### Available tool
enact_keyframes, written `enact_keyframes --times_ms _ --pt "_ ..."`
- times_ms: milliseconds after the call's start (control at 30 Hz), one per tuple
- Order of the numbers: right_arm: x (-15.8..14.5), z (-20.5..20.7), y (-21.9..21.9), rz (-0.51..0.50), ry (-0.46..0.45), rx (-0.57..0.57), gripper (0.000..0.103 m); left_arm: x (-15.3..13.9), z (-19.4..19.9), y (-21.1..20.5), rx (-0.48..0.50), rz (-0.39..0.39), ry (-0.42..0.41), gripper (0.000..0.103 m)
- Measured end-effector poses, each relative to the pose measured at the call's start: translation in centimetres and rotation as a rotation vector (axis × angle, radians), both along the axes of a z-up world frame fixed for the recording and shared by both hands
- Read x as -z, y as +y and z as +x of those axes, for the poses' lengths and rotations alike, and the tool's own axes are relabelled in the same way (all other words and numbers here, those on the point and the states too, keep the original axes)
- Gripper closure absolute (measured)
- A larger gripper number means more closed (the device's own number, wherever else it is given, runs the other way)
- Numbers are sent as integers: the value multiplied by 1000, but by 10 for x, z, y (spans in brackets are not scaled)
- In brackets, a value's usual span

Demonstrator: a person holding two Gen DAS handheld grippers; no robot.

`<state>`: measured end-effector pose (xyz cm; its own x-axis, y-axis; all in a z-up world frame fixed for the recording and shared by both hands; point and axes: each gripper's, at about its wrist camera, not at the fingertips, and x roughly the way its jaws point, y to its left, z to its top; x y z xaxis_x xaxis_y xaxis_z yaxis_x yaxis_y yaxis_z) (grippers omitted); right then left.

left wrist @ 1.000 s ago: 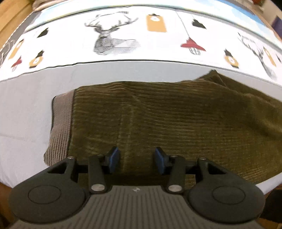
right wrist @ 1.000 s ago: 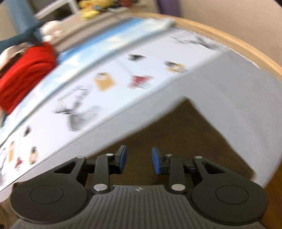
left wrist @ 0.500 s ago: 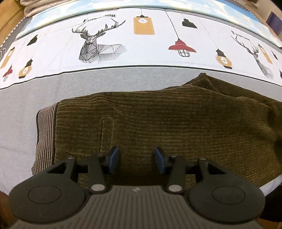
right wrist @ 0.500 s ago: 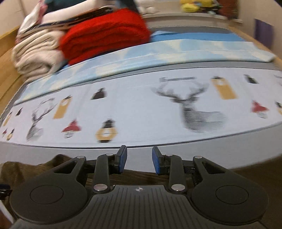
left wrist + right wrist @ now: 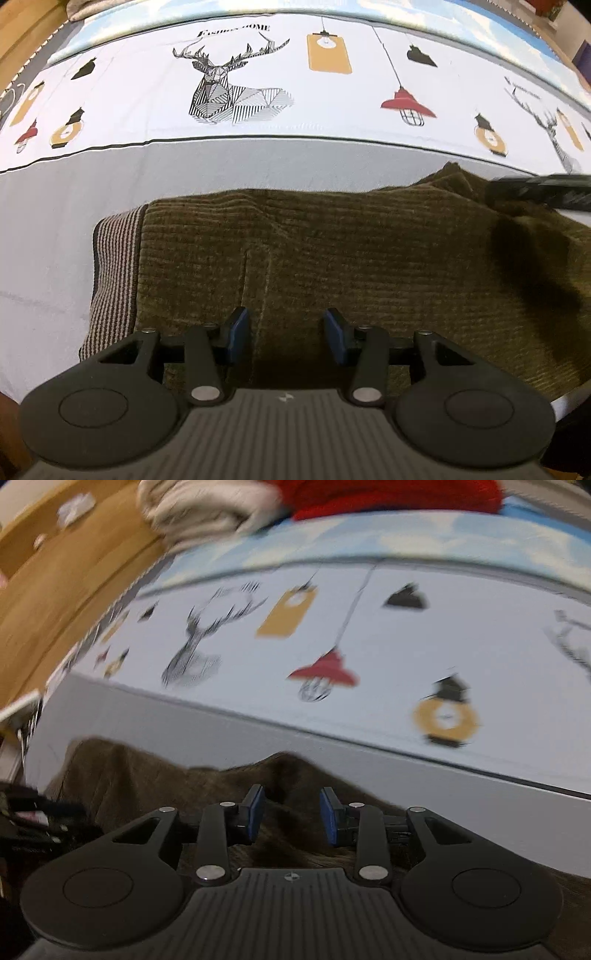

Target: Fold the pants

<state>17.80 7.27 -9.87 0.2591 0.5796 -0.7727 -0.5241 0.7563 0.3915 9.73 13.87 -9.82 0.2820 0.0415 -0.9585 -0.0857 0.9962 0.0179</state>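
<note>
Between the left gripper's (image 5: 284,334) blue pads, parted and holding nothing, lies the olive-green corduroy pants (image 5: 332,266), spread flat on the grey-and-white printed bedsheet (image 5: 184,177), long axis running sideways, striped waistband (image 5: 114,273) at the left. Over on the other end, the right gripper (image 5: 291,819) hovers above a raised ridge, its jaws just opening, empty, and nearer that ridge.
</note>
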Motion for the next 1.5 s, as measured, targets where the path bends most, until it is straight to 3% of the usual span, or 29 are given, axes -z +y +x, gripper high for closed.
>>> enact_keyframes --times_ms 200,267,333,467,567,633,667,800,933,1067,1167,1333,1500 --pt "25 11 30 -13 74 -54 66 0 5 6 19 -5 -15 53" --pt "27 14 37 -6 80 -103 94 0 5 12 13 -11 -17 53" --pt "17 19 44 -17 16 -132 99 0 5 18 4 -10 -19 53" --pt "0 45 53 -5 -17 -83 99 2 6 27 -7 -10 -17 53" --pt "16 47 67 -133 -56 -24 94 2 8 30 -24 -13 -13 53" --pt "17 47 61 -154 -49 21 67 1 9 29 -33 -16 -15 53" --pt "12 47 50 -147 -42 68 64 1 9 27 -31 -16 -16 53" --pt "-19 43 -19 -142 -123 227 64 -1 9 18 -17 -8 -22 53" --pt "-43 31 -125 -181 -166 424 62 -3 13 3 -11 -5 -26 53" --pt "-43 6 -255 -121 -63 775 62 -5 19 -21 11 -7 -35 53" --pt "-36 -21 -329 -109 -4 927 61 -6 26 -47 44 -20 -54 53" --pt "-19 -75 -426 -189 16 1037 61 -9 42 -101 99 -59 -102 53" --pt "9 -131 -511 -178 121 1203 61 -8 62 -155 170 -84 -144 53"
